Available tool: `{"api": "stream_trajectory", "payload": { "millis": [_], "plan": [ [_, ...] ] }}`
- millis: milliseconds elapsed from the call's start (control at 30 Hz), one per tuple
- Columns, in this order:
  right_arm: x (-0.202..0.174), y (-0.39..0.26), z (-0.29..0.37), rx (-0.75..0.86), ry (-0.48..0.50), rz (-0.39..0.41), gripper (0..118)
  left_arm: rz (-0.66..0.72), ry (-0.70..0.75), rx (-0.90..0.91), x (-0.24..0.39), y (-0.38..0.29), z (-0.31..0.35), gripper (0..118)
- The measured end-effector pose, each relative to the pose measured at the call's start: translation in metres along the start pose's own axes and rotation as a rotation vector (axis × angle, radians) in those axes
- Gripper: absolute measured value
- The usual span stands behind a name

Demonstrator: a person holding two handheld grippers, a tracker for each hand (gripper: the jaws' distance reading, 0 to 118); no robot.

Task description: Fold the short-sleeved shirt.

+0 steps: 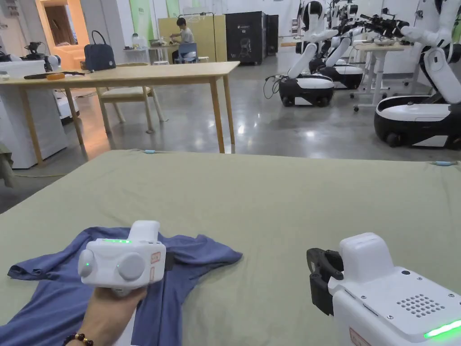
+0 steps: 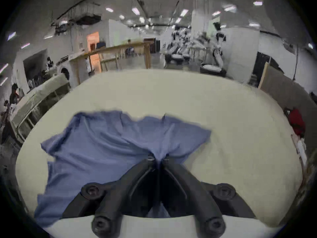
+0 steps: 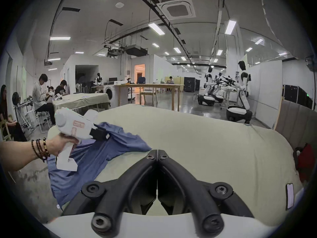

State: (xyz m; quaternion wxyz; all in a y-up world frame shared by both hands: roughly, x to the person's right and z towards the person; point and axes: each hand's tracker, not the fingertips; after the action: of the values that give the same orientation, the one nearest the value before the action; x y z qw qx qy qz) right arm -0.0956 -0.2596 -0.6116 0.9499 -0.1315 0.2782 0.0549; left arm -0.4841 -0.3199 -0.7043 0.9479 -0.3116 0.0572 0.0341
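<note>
A polished grey concrete floor [image 1: 270,121] is seen across a large hall lit by ceiling strip lights [image 3: 156,28]. A long wooden table [image 1: 135,74] is placed to the left, with a dark bag [image 1: 99,56] set on it and a chair [image 1: 128,97] beneath. White partition walls [image 3: 267,85] are ranged to the right, and a washing machine [image 3: 108,91] is set further back.
</note>
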Motion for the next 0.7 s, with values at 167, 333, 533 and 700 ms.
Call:
{"api": "stream_trajectory", "payload": {
  "millis": [167,333,533,700],
  "plan": [
    [0.035,0.014,0.051,0.059,-0.051,-0.035,1,-0.069,-0.148,0.085,0.060,0.047,0.047,0],
    [0.082,0.029,0.130,0.098,-0.154,-0.009,1,-0.213,-0.390,0.156,0.187,0.086,0.085,0],
    [0.134,0.031,0.223,0.128,-0.331,0.001,1,-0.424,-0.707,0.141,0.370,0.080,0.122,0],
    [0.163,0.014,0.270,0.130,-0.435,-0.031,1,-0.615,-0.741,-0.009,0.479,0.013,0.102,0]
  ]
}}
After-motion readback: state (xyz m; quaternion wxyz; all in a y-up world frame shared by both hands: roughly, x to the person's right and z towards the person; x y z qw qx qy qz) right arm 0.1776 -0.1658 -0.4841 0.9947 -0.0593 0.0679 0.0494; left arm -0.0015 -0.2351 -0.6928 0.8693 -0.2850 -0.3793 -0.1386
